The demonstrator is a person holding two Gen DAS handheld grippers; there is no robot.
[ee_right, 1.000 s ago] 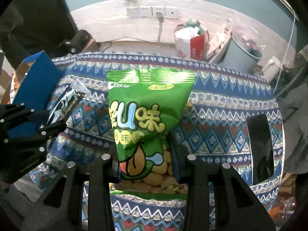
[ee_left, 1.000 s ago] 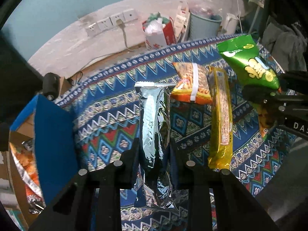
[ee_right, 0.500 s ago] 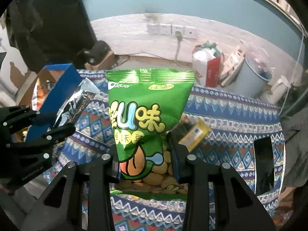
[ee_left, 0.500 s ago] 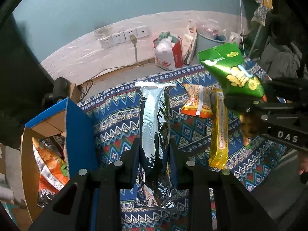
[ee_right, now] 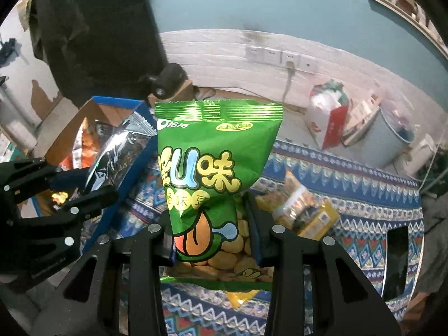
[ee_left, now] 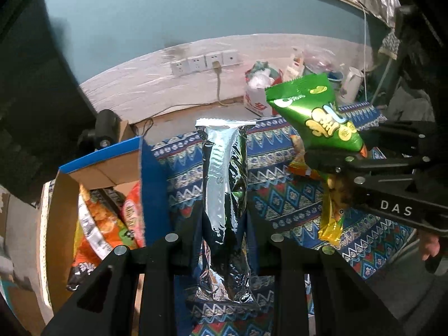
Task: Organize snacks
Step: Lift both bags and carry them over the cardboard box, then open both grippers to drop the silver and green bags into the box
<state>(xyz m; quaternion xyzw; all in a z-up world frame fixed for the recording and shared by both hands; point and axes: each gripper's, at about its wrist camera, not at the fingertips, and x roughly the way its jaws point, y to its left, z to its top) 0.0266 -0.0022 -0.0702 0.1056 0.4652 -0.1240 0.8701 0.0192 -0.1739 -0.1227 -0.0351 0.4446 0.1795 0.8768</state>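
My left gripper (ee_left: pixel 224 240) is shut on a long silver foil packet (ee_left: pixel 224 196) and holds it upright above the patterned cloth. My right gripper (ee_right: pixel 211 224) is shut on a green bean snack bag (ee_right: pixel 215 168), also held up in the air; the bag shows at the right in the left wrist view (ee_left: pixel 316 117). A blue-edged cardboard box (ee_left: pixel 106 173) with orange snack bags (ee_left: pixel 95 229) inside stands at the left. The silver packet also shows in the right wrist view (ee_right: pixel 120 151), in front of the box (ee_right: pixel 112 106). An orange packet and a yellow packet (ee_right: pixel 305 212) lie on the cloth.
The table wears a blue patterned cloth (ee_left: pixel 280 196). Behind it are wall sockets (ee_left: pixel 204 63), a red-and-white bag (ee_left: pixel 259 92) and a grey bin (ee_right: pixel 386 137). A black phone-like slab (ee_right: pixel 396 260) lies at the cloth's right edge.
Both grippers have risen with their packets and swung left. The box with its orange bags has come into view, and the green bag now sits closer to the silver packet.
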